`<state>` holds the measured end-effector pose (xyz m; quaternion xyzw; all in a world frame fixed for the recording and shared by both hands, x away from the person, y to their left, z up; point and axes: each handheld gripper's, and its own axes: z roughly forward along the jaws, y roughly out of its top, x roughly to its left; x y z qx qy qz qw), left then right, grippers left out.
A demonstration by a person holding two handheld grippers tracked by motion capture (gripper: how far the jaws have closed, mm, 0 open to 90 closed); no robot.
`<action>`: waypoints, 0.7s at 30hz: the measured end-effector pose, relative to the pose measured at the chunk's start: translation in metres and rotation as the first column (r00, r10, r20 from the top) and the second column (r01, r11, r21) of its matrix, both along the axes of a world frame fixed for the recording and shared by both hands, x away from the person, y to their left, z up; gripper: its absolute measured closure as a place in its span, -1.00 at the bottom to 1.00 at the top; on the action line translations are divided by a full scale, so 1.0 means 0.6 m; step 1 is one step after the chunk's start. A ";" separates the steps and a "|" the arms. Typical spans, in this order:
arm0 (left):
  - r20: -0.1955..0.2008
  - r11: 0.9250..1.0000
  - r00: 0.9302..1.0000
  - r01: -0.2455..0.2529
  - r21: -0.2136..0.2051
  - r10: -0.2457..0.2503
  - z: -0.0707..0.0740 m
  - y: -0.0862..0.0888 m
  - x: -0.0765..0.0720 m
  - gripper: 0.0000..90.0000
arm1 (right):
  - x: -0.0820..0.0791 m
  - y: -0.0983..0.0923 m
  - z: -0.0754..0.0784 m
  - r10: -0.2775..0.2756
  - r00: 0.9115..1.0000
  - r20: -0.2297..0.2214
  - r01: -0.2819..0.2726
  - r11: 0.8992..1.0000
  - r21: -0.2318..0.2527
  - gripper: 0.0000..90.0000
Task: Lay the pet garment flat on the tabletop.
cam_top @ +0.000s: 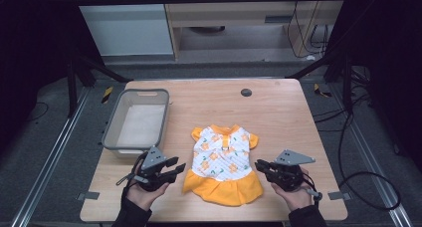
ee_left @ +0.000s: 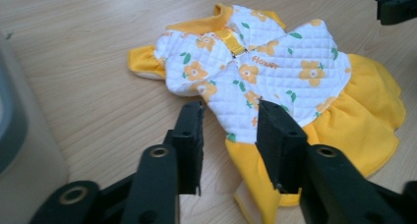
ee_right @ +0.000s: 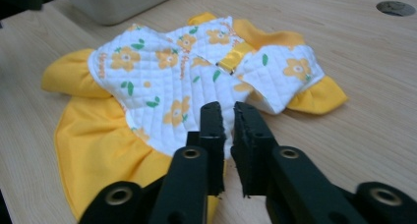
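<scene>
A small dress point(cam_top: 222, 165), white quilted top with orange flowers and a yellow skirt, lies flat on the wooden table point(cam_top: 278, 112), collar away from me. My left gripper point(cam_top: 178, 166) hovers by the skirt's left edge. In the left gripper view its jaws point(ee_left: 230, 108) stand open over the dress point(ee_left: 275, 67) hem with nothing between them. My right gripper point(cam_top: 260, 166) sits by the skirt's right edge. In the right gripper view its jaws point(ee_right: 227, 108) are nearly together, a thin slit between them, empty, just above the dress point(ee_right: 167, 81).
A grey plastic bin point(cam_top: 112, 132) stands at the table's left, close behind my left gripper. A dark round cable hole point(cam_top: 246, 92) sits near the far edge. Cables and frame legs lie on the floor around the table.
</scene>
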<state>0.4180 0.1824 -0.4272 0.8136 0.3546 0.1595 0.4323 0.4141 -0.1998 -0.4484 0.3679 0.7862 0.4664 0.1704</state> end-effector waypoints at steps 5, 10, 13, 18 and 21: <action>-0.024 0.997 0.998 0.057 0.052 -0.056 -0.020 -0.051 0.013 0.73 | 0.017 0.025 -0.010 0.003 1.000 -0.013 -0.003 1.000 0.000 0.99; -0.060 0.988 0.993 0.111 0.103 -0.106 -0.043 -0.092 0.016 0.71 | 0.026 0.049 -0.038 0.020 0.998 -0.067 -0.025 0.997 -0.072 0.99; -0.084 0.977 0.991 0.117 0.179 -0.103 -0.068 -0.109 0.029 0.70 | 0.025 0.058 -0.053 0.021 0.995 -0.099 -0.031 0.994 -0.104 0.98; -0.072 0.964 0.996 0.061 0.257 -0.044 -0.086 -0.096 0.050 0.70 | 0.022 0.066 -0.067 0.024 0.993 -0.117 -0.042 0.987 -0.153 0.95; -0.087 0.965 0.996 0.053 0.257 -0.032 -0.095 -0.084 0.060 0.71 | 0.025 0.069 -0.074 0.016 0.992 -0.122 -0.039 0.982 -0.185 0.95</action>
